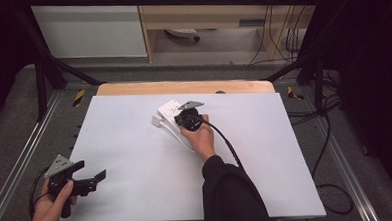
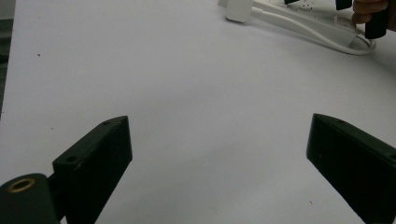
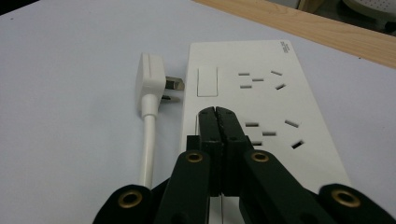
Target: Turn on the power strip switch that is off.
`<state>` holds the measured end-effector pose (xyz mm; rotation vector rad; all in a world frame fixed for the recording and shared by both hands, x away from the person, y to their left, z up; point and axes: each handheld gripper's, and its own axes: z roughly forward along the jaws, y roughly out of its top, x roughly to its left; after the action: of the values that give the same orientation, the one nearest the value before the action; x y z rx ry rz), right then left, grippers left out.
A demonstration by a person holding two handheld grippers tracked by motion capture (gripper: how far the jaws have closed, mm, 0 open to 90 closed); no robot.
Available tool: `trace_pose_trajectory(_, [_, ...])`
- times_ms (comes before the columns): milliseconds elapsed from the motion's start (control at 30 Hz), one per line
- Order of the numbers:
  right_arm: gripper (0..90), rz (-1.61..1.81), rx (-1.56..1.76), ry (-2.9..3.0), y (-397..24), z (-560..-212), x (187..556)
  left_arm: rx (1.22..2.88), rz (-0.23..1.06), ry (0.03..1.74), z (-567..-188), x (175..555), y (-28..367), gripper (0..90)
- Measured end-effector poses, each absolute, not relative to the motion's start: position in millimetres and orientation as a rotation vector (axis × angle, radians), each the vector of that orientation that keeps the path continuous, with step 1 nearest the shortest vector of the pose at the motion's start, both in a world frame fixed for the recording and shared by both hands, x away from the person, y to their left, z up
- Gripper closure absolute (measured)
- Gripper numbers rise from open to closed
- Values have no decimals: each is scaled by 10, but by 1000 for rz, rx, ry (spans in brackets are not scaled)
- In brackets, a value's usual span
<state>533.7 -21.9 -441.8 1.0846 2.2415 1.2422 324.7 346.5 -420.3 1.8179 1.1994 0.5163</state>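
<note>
A white power strip (image 3: 266, 107) lies flat on the white board (image 1: 135, 143), far of centre, with a rocker switch (image 3: 207, 80) and several socket holes on top. Its white plug (image 3: 152, 84) lies unplugged beside it, prongs toward the strip's side, and the cable (image 3: 148, 149) runs back from it. My right gripper (image 3: 217, 112) is shut with nothing between its jaws. Its tips are over the strip's top just short of the switch; contact cannot be told. In the high view it (image 1: 184, 115) sits over the strip (image 1: 168, 110). My left gripper (image 2: 219, 140) is open above bare board at the near-left corner (image 1: 92, 169).
The board lies on a wooden table (image 1: 183, 87) inside a black frame (image 1: 47, 72). Black cables (image 1: 330, 134) trail along the floor at the right. The strip and its cable (image 2: 317, 25) lie far ahead of the left gripper.
</note>
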Motion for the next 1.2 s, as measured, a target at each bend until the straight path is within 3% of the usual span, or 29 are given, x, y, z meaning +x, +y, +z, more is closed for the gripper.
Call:
trace_pose_trajectory(767, [900,1264,1063,2243,-251,-4344,5301,1822,519,1198,-4205,3249,3465,70])
trace_pose_trajectory(967, [793,1284,1089,2215,-284,-4264,5289,1824,520,1200,-4204,3247,3463,70])
trace_pose_trajectory(1200, [553,1293,1117,2190,-323,-4169,5262,1824,522,1200,-4203,3246,3463,71])
